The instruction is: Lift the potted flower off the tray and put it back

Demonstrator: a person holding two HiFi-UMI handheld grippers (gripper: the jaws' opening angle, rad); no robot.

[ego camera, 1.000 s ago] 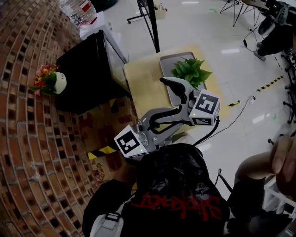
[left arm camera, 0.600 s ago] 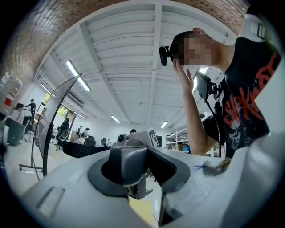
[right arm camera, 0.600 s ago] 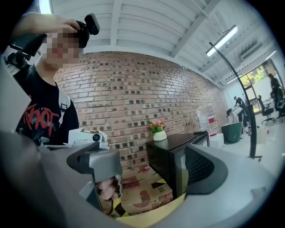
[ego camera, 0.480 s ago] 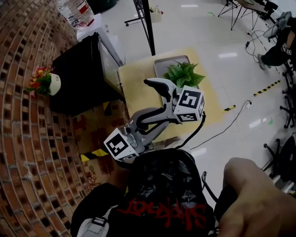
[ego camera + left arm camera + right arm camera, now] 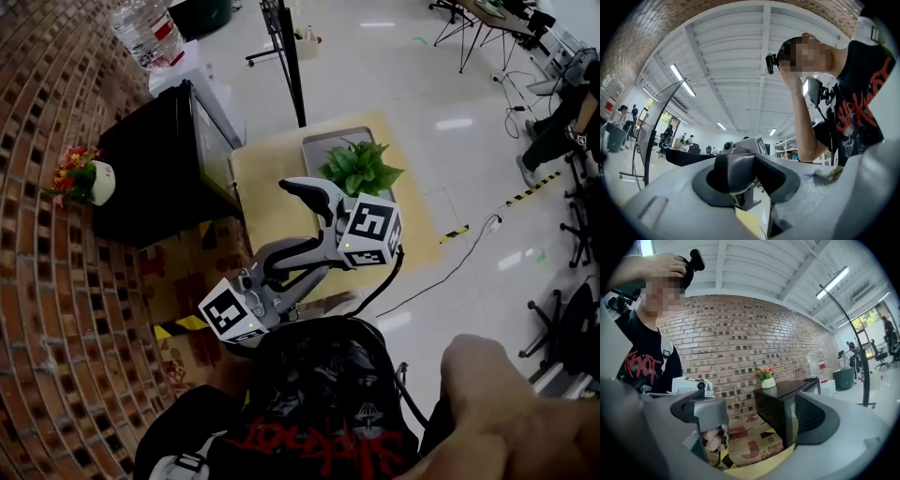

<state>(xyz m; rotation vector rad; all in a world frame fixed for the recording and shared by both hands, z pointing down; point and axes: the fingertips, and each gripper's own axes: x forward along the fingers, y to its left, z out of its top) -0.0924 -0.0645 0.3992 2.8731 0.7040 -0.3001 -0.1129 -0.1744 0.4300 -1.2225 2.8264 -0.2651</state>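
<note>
A leafy green potted plant (image 5: 359, 169) stands on a grey tray (image 5: 323, 142) on the yellow table (image 5: 267, 183). Neither gripper touches it. My right gripper (image 5: 302, 190) hangs over the table's near side, pointing towards the brick wall, and in its own view the right gripper (image 5: 759, 417) is open and empty. My left gripper (image 5: 302, 251) lies crossed under it, close to my body. The left gripper (image 5: 754, 174) points up at the ceiling, its jaws together with nothing between them.
A small white pot of red flowers (image 5: 80, 178) sits on a black cabinet (image 5: 150, 155) by the brick wall and shows as the flower pot (image 5: 765, 377) in the right gripper view. A raised hand (image 5: 497, 412) fills the lower right. Chairs and cables lie at the far right.
The head view has swung, so the table and both grippers sit further left in the picture. The grippers keep their crossed pose. The hand at the lower right has come closer.
</note>
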